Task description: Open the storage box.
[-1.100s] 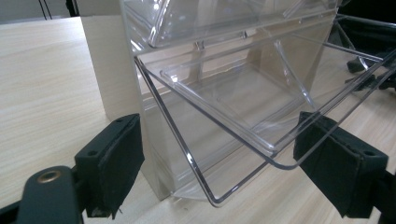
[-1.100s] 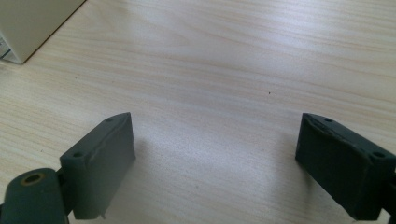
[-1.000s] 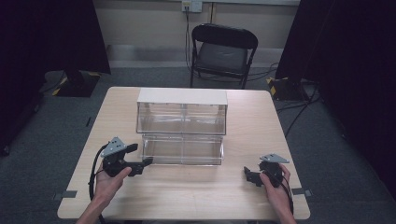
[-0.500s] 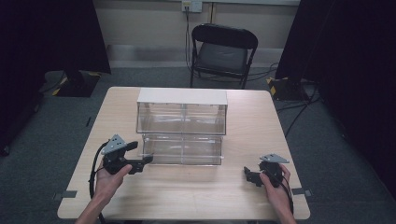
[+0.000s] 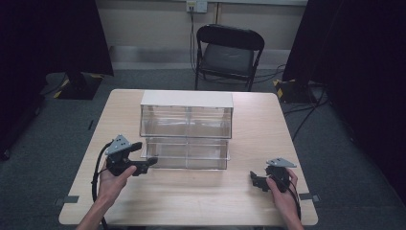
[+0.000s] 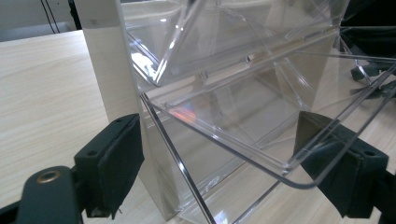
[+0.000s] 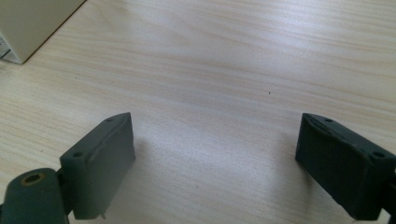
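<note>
in the centre of the high view we saw the clear drawer cabinet [image 5: 186, 122] standing on the wooden table [image 5: 201, 201], its lower drawer [image 5: 186, 154] pulled out toward the bottom of the frame. the left gripper [image 5: 146, 164] sat at the lower left of that view, its tips at the drawer's left front corner. in the left gripper view its jaws were spread wide, with the drawer's clear corner [image 6: 280, 172] lying between them; the near wall of the drawer stood in the way of the right jaw, and we could not tell whether either jaw touched the plastic. the cabinet's pale side panel [image 6: 109, 70] rose in the upper left of that frame. the right gripper [image 5: 256, 181] rested at the lower right of the high view, well apart from the cabinet, and its jaws were spread over bare table [image 7: 224, 70]. a black folding chair [image 5: 225, 52] stood beyond the table at the top centre.
</note>
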The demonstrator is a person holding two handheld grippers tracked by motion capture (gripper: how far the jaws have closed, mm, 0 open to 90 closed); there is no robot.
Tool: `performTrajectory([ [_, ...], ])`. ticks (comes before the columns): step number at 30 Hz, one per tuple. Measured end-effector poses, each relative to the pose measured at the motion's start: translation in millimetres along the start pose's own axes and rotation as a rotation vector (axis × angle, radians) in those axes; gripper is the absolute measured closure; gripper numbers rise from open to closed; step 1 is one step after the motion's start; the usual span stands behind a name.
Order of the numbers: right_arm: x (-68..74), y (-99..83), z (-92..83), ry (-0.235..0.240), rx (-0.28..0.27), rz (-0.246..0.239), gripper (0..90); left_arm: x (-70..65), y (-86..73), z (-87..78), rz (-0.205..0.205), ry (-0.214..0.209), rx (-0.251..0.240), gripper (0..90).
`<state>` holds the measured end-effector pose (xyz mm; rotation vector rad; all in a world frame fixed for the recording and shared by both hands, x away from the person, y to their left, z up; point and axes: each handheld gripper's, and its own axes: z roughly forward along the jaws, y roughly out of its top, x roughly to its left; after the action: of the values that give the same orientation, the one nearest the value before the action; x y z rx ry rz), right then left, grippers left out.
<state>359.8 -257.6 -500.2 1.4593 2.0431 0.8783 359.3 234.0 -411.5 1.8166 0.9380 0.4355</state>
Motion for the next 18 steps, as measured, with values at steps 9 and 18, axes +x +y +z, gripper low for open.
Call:
performTrajectory([
  [9,0.0,0.0,0.0,0.0,0.0,0.0,11.0,-0.7,4.8,2.8,0.003,0.002,0.003,15.7],
  [18,0.0,0.0,0.0,0.0,0.0,0.0,11.0,-1.2,9.5,3.7,0.003,-0.002,-0.001,15.7],
])
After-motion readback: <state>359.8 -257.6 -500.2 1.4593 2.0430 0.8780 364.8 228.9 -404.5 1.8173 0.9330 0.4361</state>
